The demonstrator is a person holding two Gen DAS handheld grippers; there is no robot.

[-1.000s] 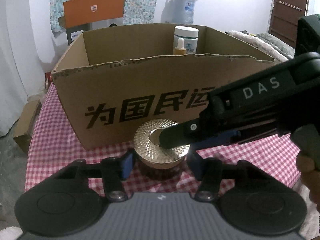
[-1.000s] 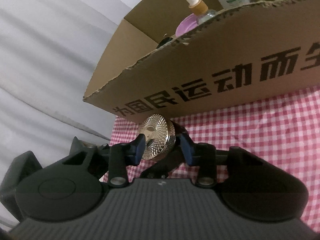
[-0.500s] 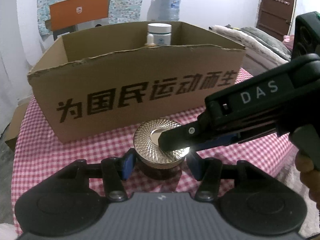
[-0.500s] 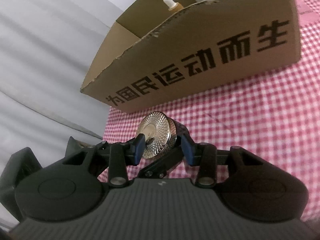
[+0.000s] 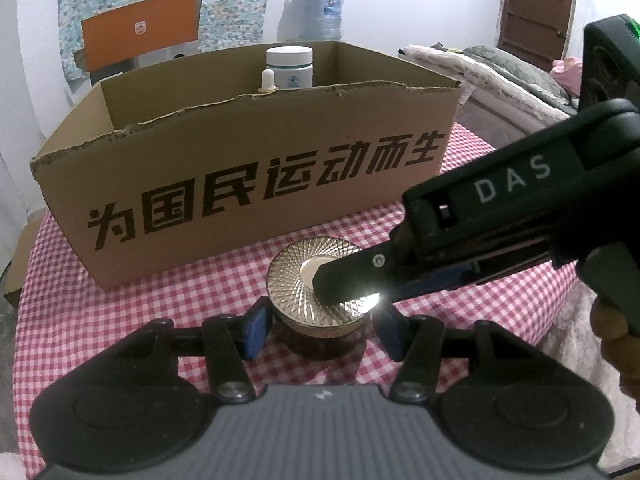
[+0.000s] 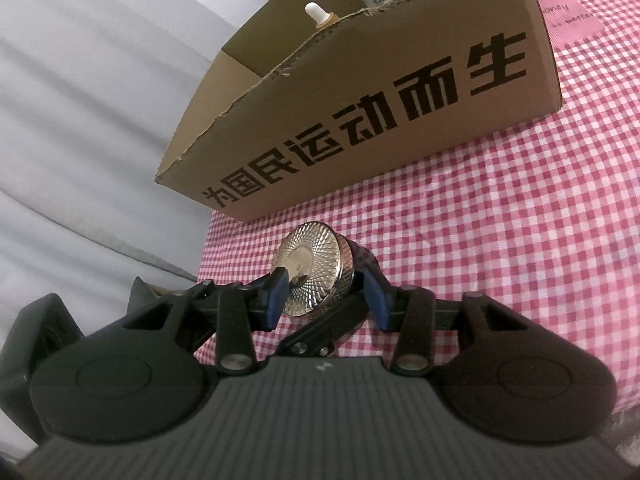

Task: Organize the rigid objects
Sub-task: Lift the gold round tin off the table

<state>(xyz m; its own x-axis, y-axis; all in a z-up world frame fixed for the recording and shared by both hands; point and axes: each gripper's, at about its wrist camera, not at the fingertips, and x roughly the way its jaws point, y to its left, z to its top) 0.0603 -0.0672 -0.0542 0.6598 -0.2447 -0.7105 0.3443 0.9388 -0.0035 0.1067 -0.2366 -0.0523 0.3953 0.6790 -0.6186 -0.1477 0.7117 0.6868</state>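
Gripping jar (image 5: pixel 320 336) body: left tongs (image 5: pixel 320 330); right tongs (image 6: pixel 326 296) clamped on gold lid (image 6: pixel 316 272), jaws easing apart.

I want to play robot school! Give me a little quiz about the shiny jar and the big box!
1. True or false: the gold-lidded jar sits inside the cardboard box.
2. Which is inside the box: A) a white-capped jar, B) a spoon, C) a cup?
3. Fill in: the tablecloth is checked white and ____.
Key: 1 false; 2 A; 3 red.
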